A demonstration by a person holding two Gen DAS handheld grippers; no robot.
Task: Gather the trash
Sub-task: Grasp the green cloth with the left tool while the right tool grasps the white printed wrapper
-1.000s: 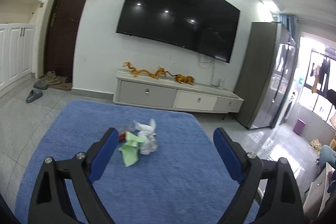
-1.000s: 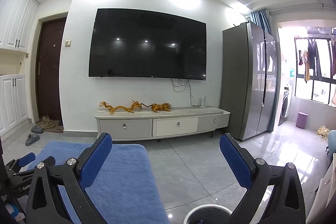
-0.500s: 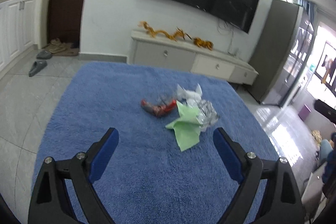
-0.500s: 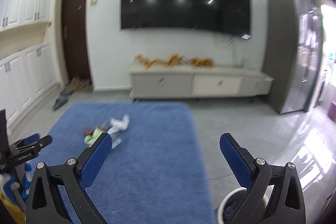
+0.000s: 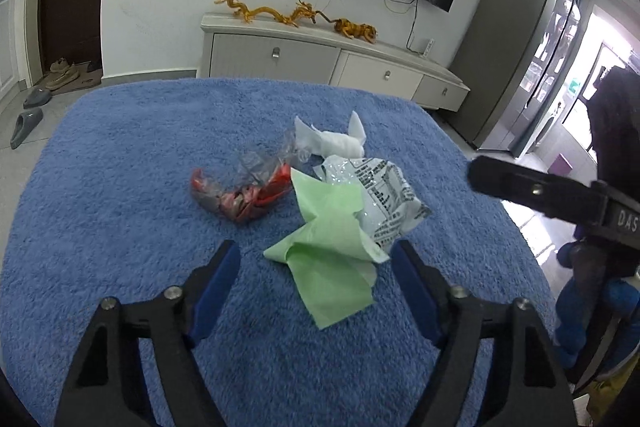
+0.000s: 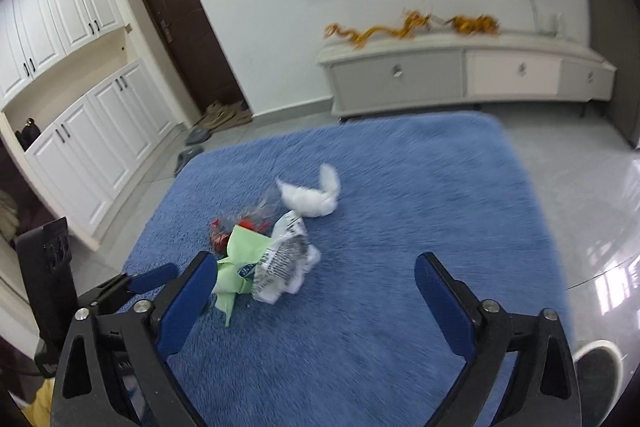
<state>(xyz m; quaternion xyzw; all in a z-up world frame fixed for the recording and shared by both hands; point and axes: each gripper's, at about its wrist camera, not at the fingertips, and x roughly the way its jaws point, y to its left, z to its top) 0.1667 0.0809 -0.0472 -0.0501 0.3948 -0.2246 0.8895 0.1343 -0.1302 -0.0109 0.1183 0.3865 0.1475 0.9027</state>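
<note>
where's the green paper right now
In the left wrist view the green paper lies on the blue rug, nearest the camera in the trash pile, overlapping the printed white wrapper.

You see a small pile of trash on the blue rug (image 5: 120,187). A green paper (image 5: 328,255) lies in front, touching a crinkly printed wrapper (image 5: 384,199). A red wrapper (image 5: 244,199) and white tissue (image 5: 332,141) sit behind

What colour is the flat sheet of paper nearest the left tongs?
Light green paper, clearest in the left wrist view.

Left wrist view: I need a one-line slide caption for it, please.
Open left gripper nears a green paper in a trash pile on the blue rug, jaws just closing somewhat and not yet gripping.
</note>
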